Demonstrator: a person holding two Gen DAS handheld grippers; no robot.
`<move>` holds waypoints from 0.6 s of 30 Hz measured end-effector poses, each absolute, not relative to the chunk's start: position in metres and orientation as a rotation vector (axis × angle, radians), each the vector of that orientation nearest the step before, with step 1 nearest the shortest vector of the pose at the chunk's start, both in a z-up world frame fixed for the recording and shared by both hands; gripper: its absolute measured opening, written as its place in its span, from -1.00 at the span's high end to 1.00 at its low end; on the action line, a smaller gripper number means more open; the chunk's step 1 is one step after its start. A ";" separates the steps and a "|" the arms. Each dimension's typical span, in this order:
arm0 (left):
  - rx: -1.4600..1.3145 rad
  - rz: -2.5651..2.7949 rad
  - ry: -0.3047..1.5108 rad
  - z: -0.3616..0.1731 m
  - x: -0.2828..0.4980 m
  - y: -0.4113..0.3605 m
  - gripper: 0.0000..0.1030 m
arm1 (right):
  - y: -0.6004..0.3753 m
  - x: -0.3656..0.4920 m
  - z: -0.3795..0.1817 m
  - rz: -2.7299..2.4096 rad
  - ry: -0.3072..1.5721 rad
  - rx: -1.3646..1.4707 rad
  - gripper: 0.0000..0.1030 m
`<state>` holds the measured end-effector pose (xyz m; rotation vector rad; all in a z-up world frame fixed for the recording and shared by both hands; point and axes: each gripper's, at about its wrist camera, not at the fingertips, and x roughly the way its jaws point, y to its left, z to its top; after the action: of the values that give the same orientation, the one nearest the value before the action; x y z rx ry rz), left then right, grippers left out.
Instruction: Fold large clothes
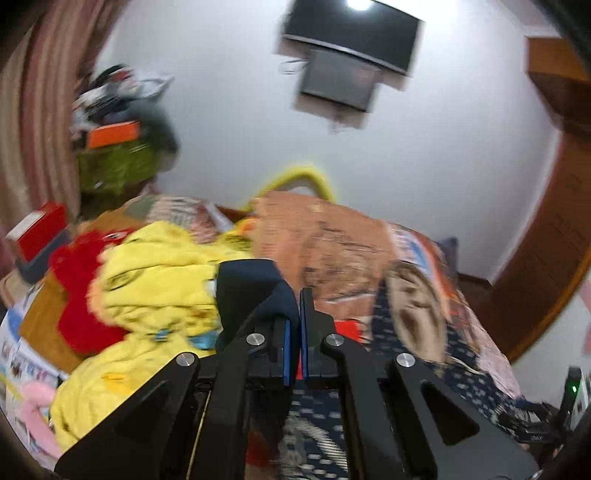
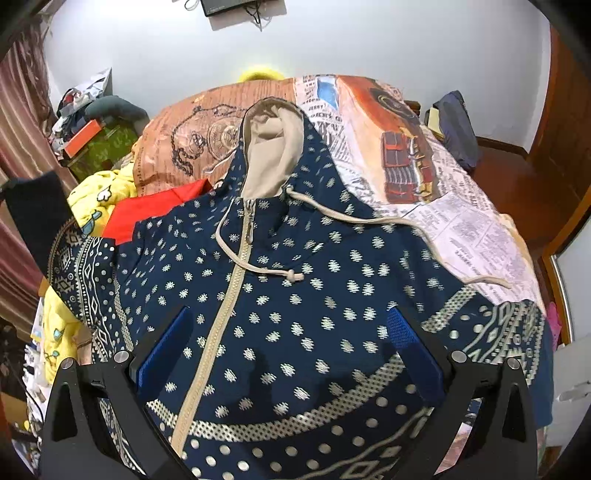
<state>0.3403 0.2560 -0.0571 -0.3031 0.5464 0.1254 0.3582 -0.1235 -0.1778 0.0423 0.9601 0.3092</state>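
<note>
A navy hoodie with white dots, a beige zip and a beige-lined hood lies front up on the bed. My right gripper hovers open just over its chest, blue pads spread wide with only cloth beneath them. In the left wrist view my left gripper is shut on the hoodie's plain navy sleeve cuff, which drapes over the left finger, raised above the bed. In the right wrist view that lifted sleeve rises at the left edge.
A yellow printed garment and a red one lie heaped left of the hoodie. The printed bedspread covers the bed. Cluttered boxes stand far left, a dark bag far right, a TV on the wall.
</note>
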 end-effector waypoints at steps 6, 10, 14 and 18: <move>-0.222 -0.014 0.608 -0.068 0.365 0.162 0.94 | -0.138 0.347 -0.168 0.307 0.928 0.022 -1.00; -0.191 -0.101 0.703 -0.096 0.380 0.103 0.94 | -0.148 0.341 -0.167 0.308 0.922 0.015 -1.00; -0.192 -0.175 0.835 -0.134 0.390 0.059 0.94 | -0.159 0.338 -0.171 0.301 0.933 0.017 -1.00; -0.187 -0.236 0.946 -0.174 0.392 0.016 0.94 | -0.166 0.334 -0.177 0.298 0.949 0.017 -1.00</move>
<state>0.3919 0.0161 -0.1737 -0.1868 0.9460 -0.2358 0.3339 -0.1661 -0.1768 0.0170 0.9491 0.2983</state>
